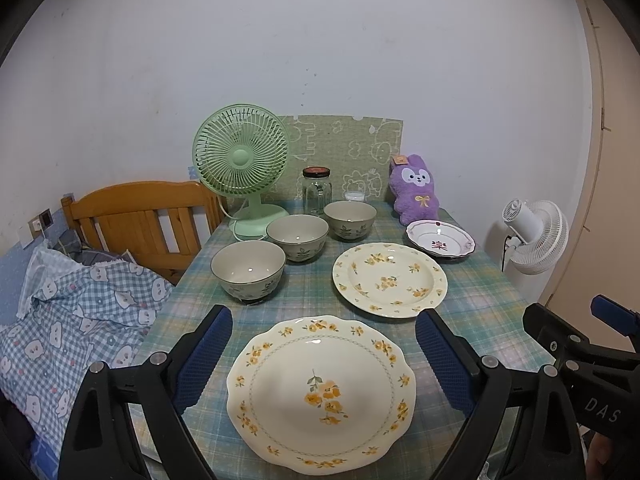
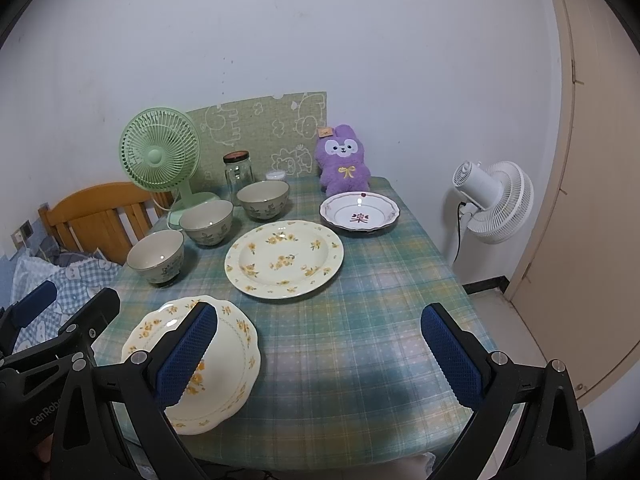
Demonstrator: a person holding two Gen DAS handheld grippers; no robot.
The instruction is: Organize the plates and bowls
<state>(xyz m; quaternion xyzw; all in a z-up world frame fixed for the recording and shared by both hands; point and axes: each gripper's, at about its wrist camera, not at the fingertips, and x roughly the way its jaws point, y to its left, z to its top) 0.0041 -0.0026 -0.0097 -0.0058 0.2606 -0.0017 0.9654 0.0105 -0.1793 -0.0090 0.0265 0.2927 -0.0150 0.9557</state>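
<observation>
A home bedroom: bed headboard (image 1: 140, 216), patterned bedding (image 1: 80, 320), dining table (image 2: 360, 320).

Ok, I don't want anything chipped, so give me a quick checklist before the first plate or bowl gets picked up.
1. Left gripper open: ok.
2. Right gripper open, holding nothing: ok.
3. Scalloped plate lies flat between the left fingers: ok.
4. Three bowls upright, apart: ok.
5. Round floral plate and small red-motif plate lie unstacked, apart: ok.
6. Grip height on the plate's rim: cannot tell.
</observation>
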